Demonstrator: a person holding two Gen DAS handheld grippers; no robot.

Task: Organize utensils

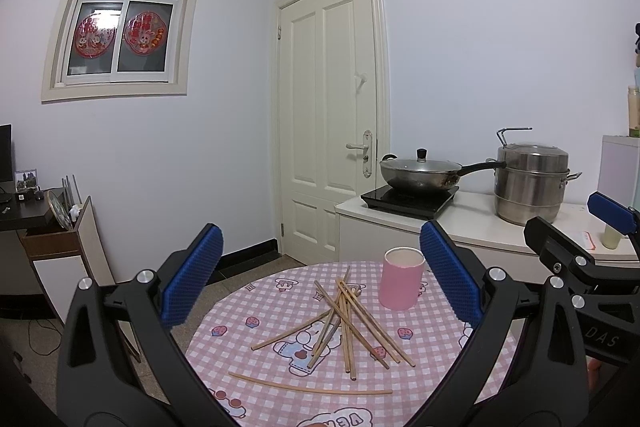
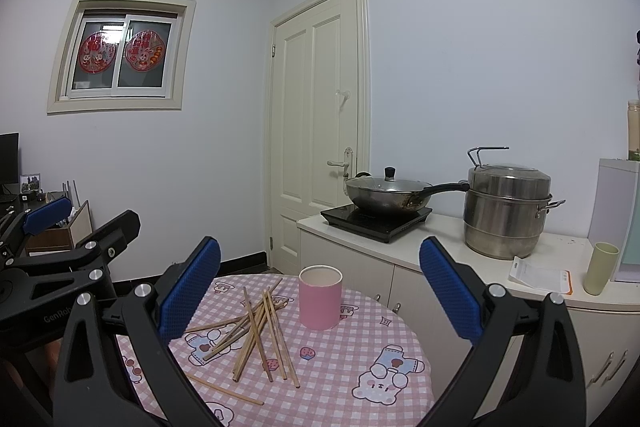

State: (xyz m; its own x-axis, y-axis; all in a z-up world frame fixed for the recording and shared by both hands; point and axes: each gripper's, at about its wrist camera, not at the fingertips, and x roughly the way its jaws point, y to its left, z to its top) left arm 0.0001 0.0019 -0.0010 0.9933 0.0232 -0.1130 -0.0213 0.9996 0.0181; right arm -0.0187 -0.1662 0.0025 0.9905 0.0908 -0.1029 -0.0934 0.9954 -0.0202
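pink cup (image 1: 403, 279), pink-checked tablecloth (image 1: 432, 351), seemingly tan chopsticks (image 1: 348, 323)

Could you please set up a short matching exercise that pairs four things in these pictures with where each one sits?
Things:
1. pink cup
2. chopsticks
3. wok
4. steamer pot

Places:
A. on the black induction cooktop
B. loose in a pile on the checked tablecloth
C. upright on the table, behind the pile
D. on the white counter, right of the cooktop

Pairs: 1-C, 2-B, 3-A, 4-D
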